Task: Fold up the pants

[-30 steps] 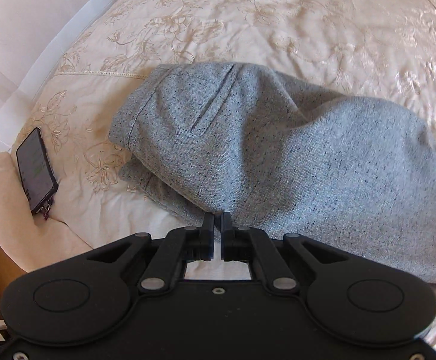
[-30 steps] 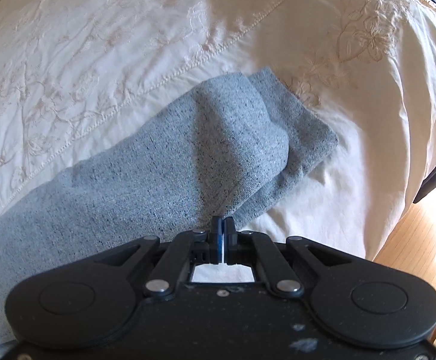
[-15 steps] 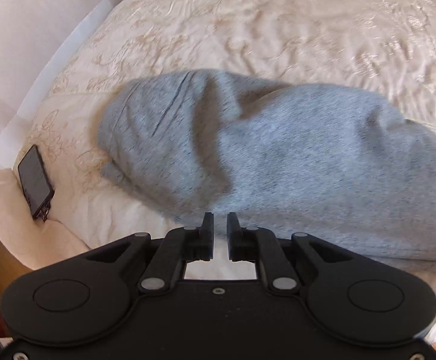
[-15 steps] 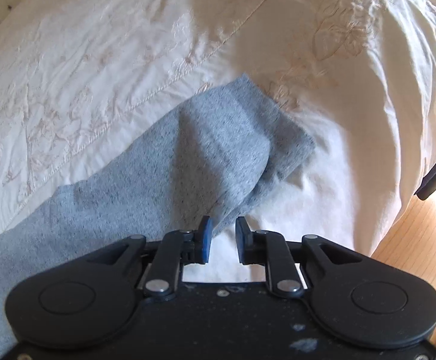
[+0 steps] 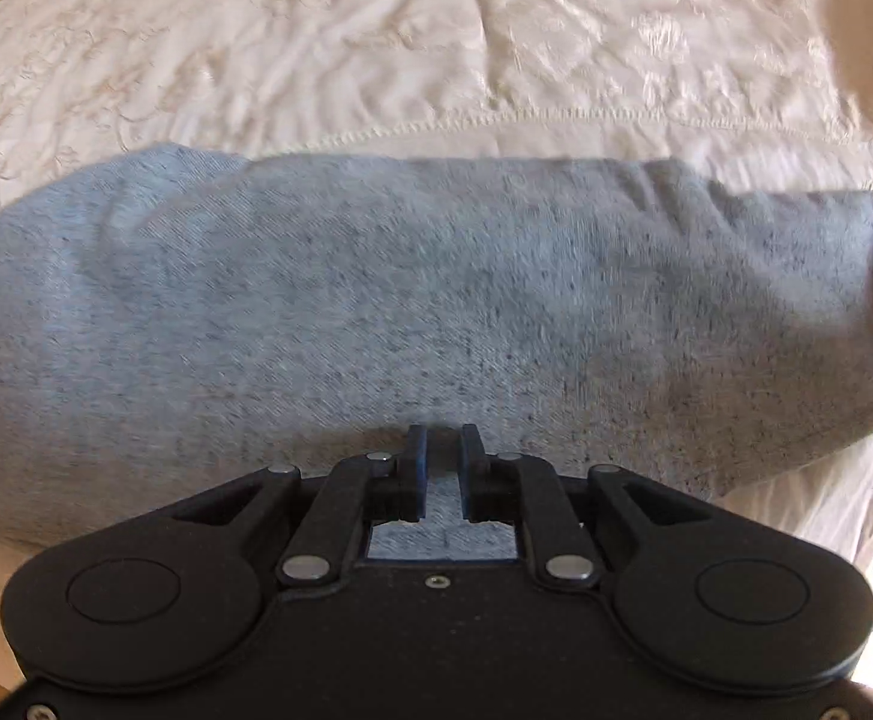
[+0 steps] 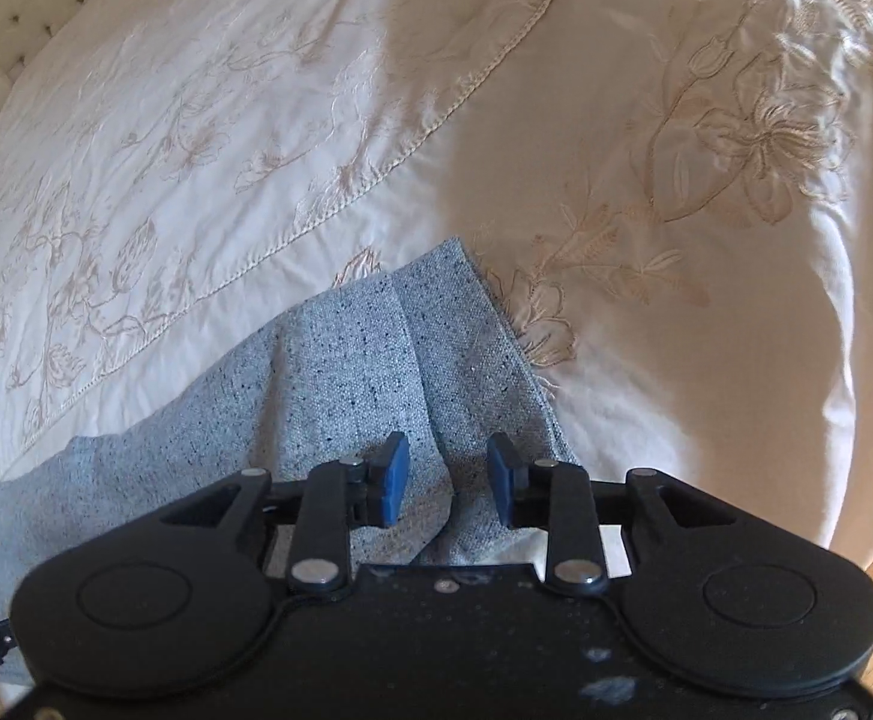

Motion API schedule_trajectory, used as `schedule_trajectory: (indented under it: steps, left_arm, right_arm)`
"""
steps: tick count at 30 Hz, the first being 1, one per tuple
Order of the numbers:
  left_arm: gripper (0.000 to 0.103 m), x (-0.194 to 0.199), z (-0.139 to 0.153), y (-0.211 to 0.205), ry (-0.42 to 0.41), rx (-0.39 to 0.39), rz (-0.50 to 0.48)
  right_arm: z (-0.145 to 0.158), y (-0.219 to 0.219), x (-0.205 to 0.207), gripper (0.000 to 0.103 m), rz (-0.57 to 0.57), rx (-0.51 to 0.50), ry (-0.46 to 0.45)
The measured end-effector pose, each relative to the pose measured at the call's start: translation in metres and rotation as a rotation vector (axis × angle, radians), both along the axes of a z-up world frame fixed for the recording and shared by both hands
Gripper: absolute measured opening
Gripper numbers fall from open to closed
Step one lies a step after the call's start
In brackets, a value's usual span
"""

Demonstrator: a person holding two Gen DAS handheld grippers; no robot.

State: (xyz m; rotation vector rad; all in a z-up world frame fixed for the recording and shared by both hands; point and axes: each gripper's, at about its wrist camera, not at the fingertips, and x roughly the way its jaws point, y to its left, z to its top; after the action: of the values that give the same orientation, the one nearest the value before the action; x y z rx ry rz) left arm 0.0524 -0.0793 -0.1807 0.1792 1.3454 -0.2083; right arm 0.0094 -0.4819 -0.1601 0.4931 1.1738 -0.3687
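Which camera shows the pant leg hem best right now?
Right wrist view: the hem is sharp, lying on the bedspread beyond the open right gripper. The left wrist view shows only blurred gray pants.

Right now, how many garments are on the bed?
1: the grey pants lie across the cream bedspread. The left view shows the wide part, the right view the leg end under the right gripper. Anything beneath them would be hidden.

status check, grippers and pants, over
Left gripper open, over the grey pants. Right gripper open wide, straddling the leg hem. Pants loose on embroidered bedspread. Nothing in the way.
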Motion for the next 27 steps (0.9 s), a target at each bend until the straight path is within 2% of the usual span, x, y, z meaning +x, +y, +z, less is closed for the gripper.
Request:
schedule_trajectory:
  steps: [3,5,6,7,8,9,12,13,15,16,17,18,19,20,21,24,27]
  left_arm:
    - [0.019,0.001,-0.015,-0.011,0.003,0.064,0.007]
    - [0.017,0.002,-0.016,-0.012,0.015,0.070,0.027]
    - [0.017,0.004,-0.016,-0.012,0.023,0.069,0.038]
    - [0.017,0.005,-0.016,-0.011,0.030,0.065,0.047]
    - [0.017,0.007,-0.015,-0.011,0.037,0.061,0.058]
    - [0.017,0.009,-0.015,-0.009,0.044,0.055,0.073]
    - [0.017,0.012,-0.013,-0.005,0.051,0.041,0.110]
    - [0.017,0.012,-0.013,-0.005,0.048,0.044,0.110]
    - [0.017,0.013,-0.013,-0.005,0.039,0.059,0.101]
    - [0.016,0.014,-0.014,-0.011,0.034,0.067,0.095]
    - [0.016,0.013,-0.014,-0.013,0.031,0.074,0.088]
    - [0.016,0.013,-0.014,-0.015,0.029,0.078,0.079]
    - [0.016,0.013,-0.013,-0.015,0.026,0.074,0.072]
    - [0.016,0.012,-0.011,-0.016,0.025,0.065,0.070]
    - [0.016,0.012,-0.009,-0.017,0.025,0.054,0.070]
    - [0.019,0.011,0.002,-0.016,0.001,0.021,0.065]
    - [0.019,0.007,0.023,-0.016,-0.053,0.009,0.065]
  right_arm:
    - [-0.013,-0.007,-0.001,0.034,0.022,0.077,0.012]
    - [-0.013,-0.008,0.002,0.033,0.035,0.184,-0.016]
    - [-0.010,-0.007,0.005,0.028,0.051,0.231,-0.016]
    - [-0.004,-0.004,0.008,0.009,0.074,0.265,-0.012]
    - [0.005,-0.001,0.010,0.006,0.097,0.263,-0.018]
    - [0.014,0.002,0.009,0.006,0.107,0.230,-0.028]
    - [0.048,0.006,0.003,0.006,0.113,0.041,-0.030]
    - [0.052,0.005,0.002,0.002,0.118,-0.045,-0.010]
    - [0.045,0.004,0.002,0.002,0.152,-0.190,0.029]
    - [0.037,0.002,0.004,0.002,0.168,-0.219,0.063]
    - [0.029,-0.005,0.006,0.004,0.166,-0.191,0.072]
    - [0.030,-0.011,0.005,0.007,0.139,-0.135,0.025]
    - [0.033,-0.016,0.003,0.014,0.101,-0.084,-0.041]
    - [0.036,-0.018,0.003,0.029,0.080,-0.051,-0.090]
    - [0.036,-0.019,0.005,0.034,0.088,-0.030,-0.117]
    - [0.018,-0.011,0.024,0.035,0.157,-0.032,-0.089]
    - [-0.001,-0.008,0.036,0.034,0.215,0.014,-0.044]
